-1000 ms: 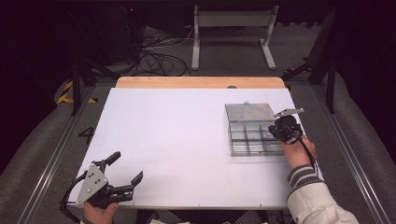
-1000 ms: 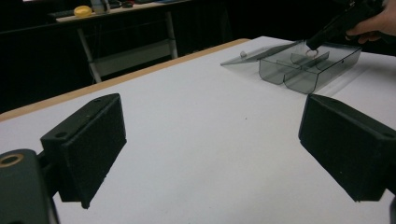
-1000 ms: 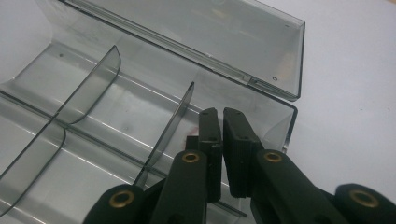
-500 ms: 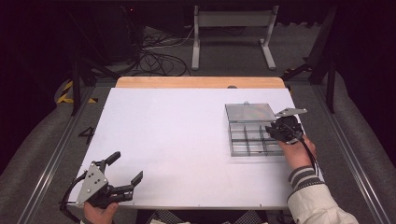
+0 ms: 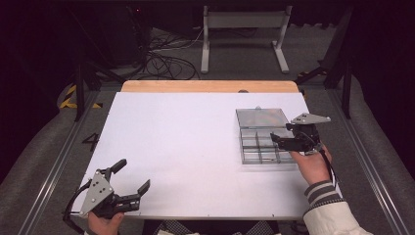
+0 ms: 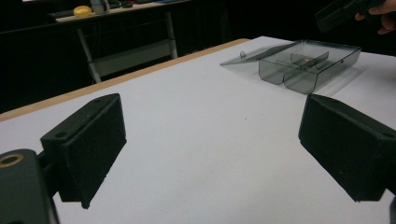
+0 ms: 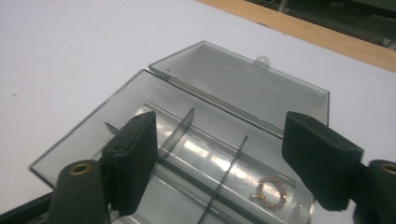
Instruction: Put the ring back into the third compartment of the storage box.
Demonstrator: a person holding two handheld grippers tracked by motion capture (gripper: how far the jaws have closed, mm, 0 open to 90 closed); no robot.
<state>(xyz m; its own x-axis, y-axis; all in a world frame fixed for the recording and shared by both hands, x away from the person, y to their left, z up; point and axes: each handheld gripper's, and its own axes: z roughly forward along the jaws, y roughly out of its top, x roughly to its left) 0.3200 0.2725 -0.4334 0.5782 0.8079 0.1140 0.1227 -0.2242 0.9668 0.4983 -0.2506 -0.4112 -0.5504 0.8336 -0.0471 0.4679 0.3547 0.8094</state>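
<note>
We count 2 claws, 1 clear smoky compartment box (image 5: 261, 143), 1 small pink bead ring (image 7: 272, 192) inside it. In the high view the box sits right of centre on the white worktop (image 5: 195, 147), its lid (image 5: 262, 117) swung open flat toward the top of the frame, long axis of box + lid running top-to-bottom. Dividers split it into several cells; the ring lies in a cell at lower right of the right gripper view. Right claw (image 5: 285, 143) hovers over the box's right edge, jaws wide apart, nothing betw. them. Left claw (image 5: 131, 178) at lower left, well apart from the box, jaws also spread, empty. Beyond the worktop's wooden far edge: a cable tangle (image 5: 164, 63) on the floor and a grey stand (image 5: 243, 34).
</note>
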